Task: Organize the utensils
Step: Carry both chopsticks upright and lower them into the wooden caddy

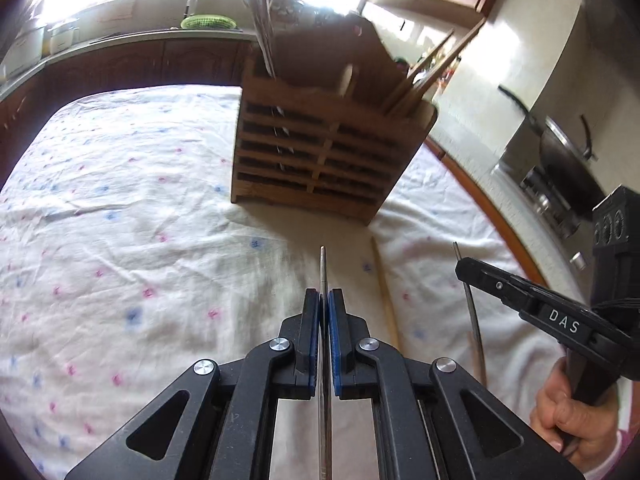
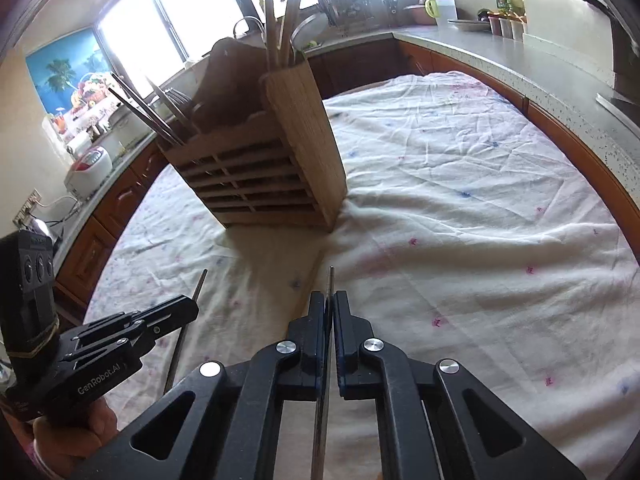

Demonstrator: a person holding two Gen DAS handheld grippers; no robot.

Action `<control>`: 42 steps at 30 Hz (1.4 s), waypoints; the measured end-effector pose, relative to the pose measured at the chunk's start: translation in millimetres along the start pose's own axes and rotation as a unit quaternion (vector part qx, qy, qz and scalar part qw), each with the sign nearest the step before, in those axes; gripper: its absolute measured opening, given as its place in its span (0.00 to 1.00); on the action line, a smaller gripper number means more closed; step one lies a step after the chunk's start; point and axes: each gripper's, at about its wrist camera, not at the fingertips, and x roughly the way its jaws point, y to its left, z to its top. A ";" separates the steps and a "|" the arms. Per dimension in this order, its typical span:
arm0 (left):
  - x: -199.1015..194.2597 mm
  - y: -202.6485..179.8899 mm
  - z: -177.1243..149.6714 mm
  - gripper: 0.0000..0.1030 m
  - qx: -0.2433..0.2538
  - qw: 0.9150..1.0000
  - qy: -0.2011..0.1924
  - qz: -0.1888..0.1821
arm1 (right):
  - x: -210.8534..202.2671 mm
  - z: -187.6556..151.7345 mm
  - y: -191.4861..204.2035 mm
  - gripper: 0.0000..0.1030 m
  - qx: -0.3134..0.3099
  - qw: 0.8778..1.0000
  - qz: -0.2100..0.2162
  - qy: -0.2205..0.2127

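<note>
With a metal chopstick [image 1: 323, 268] clamped in my left gripper [image 1: 324, 300] and another [image 2: 330, 280] in my right gripper [image 2: 330, 304], I faced the wooden utensil holder [image 1: 320, 152] ahead, both probably due for its metal-filled slot.

cloth [image 1: 120, 200]: white, small pink and blue flecks | holder [image 1: 320, 152]: light brown slatted wood | left gripper [image 1: 324, 300]: black, blue pads | right gripper [image 2: 330, 300]: black | chopstick [image 1: 325, 268]: grey metal | chopstick on cloth [image 1: 384, 288]: pale wood | cabinets [image 2: 104, 216]: reddish brown | counter [image 2: 520, 64]: grey speckled
</note>
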 end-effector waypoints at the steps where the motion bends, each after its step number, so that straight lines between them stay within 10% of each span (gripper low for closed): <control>1: -9.0 0.4 -0.4 0.03 -0.003 1.000 -0.008 -0.004 | -8.1 1.5 2.3 0.04 0.001 1.000 0.007 -0.008; 17: -148.9 7.5 -13.5 0.03 -0.011 0.993 -0.116 -0.031 | -121.7 33.0 38.3 0.04 -0.023 0.989 0.049 -0.136; 42: -170.4 3.0 17.4 0.03 0.011 0.985 -0.169 -0.027 | -136.3 52.7 43.6 0.04 -0.031 0.984 0.046 -0.172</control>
